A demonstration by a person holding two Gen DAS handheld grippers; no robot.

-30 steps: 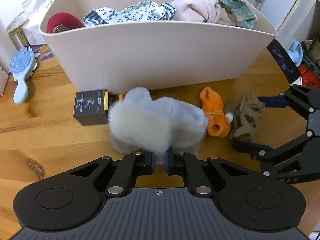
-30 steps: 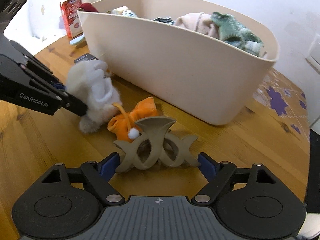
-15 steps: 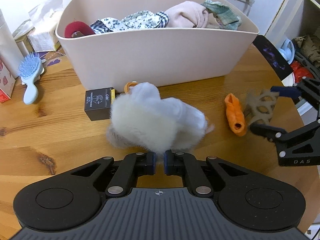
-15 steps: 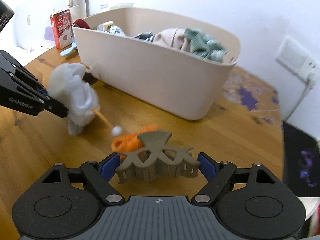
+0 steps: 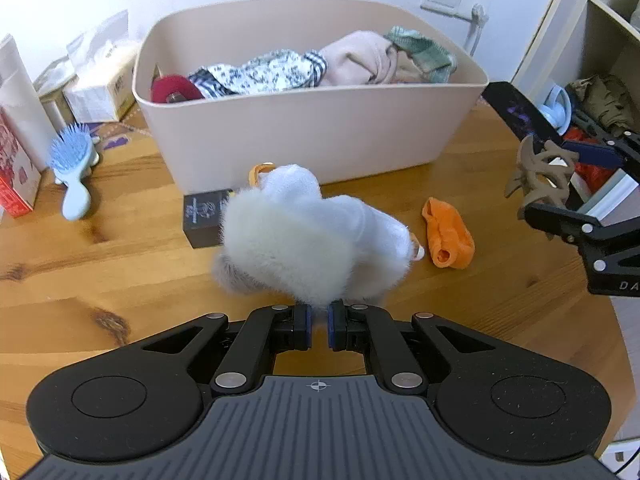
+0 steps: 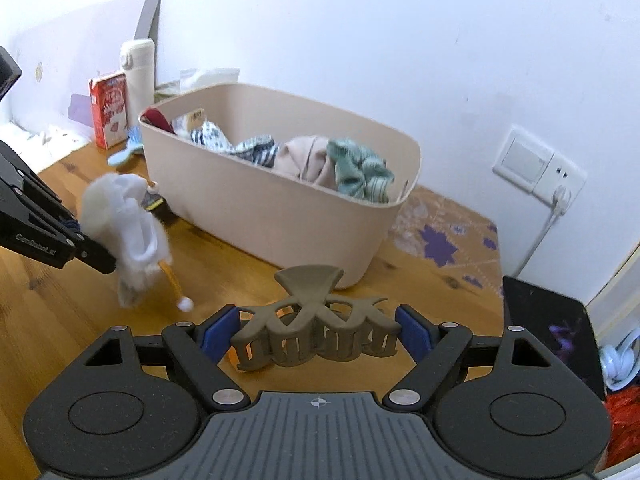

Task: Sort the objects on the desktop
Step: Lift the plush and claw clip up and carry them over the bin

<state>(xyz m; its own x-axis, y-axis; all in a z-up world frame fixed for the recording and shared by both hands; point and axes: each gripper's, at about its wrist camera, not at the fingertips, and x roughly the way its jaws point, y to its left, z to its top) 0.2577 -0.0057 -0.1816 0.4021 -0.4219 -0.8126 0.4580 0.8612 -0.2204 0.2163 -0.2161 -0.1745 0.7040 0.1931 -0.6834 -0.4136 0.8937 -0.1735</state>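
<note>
Both pickups look done: the left claw (image 5: 318,326) pinches a fluffy white fabric bundle (image 5: 304,240), and the right claw (image 6: 318,334) clasps a taupe plastic hair clip (image 6: 314,320), both off the wooden surface (image 5: 100,264). The beige plastic bin (image 5: 312,136) awaits; a small orange sock (image 5: 448,234) remains.

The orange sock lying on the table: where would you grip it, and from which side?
Grip the orange sock across its narrow middle, coming from above with the fingers closing on its long sides. It lies flat and elongated on the wooden table, apart from the beige bin, so both sides look free.
</note>
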